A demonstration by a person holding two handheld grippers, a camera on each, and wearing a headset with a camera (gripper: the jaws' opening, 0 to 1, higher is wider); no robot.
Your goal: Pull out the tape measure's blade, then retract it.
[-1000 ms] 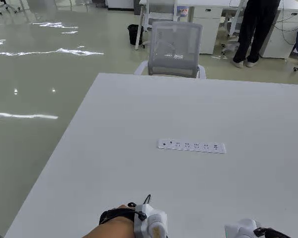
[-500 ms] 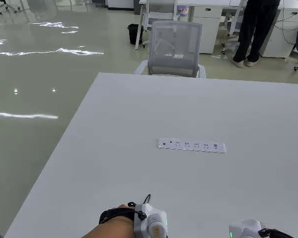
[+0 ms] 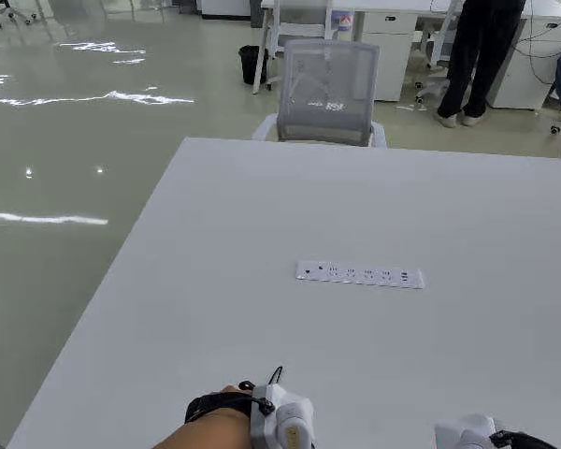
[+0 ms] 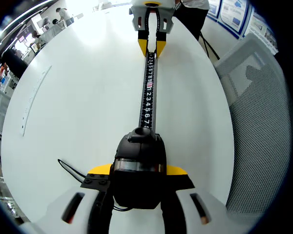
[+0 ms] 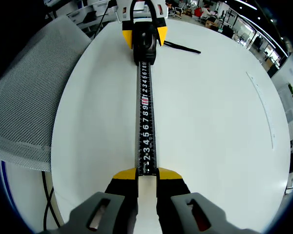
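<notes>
My left gripper (image 4: 138,170) is shut on the black tape measure case (image 4: 139,165), which sits between its yellow-tipped jaws on the white table (image 4: 88,97). The blade (image 4: 148,95), black with white numbers, runs straight out to my right gripper (image 4: 152,46) opposite. In the right gripper view, that right gripper (image 5: 147,174) is shut on the blade's end. The blade (image 5: 145,112) lies flat on the table and leads back to the case (image 5: 144,41). In the head view, the left gripper (image 3: 285,426) and right gripper (image 3: 467,432) sit at the table's near edge.
A white power strip (image 3: 360,275) lies mid-table. A grey mesh chair (image 3: 327,89) stands at the far edge, and another mesh chair (image 5: 24,97) is close beside the grippers. A thin black cord (image 4: 71,168) trails from the left gripper. A person (image 3: 481,56) stands far back.
The right gripper has crept slightly to the right along the table's near edge. The left gripper has stayed about where it was.
</notes>
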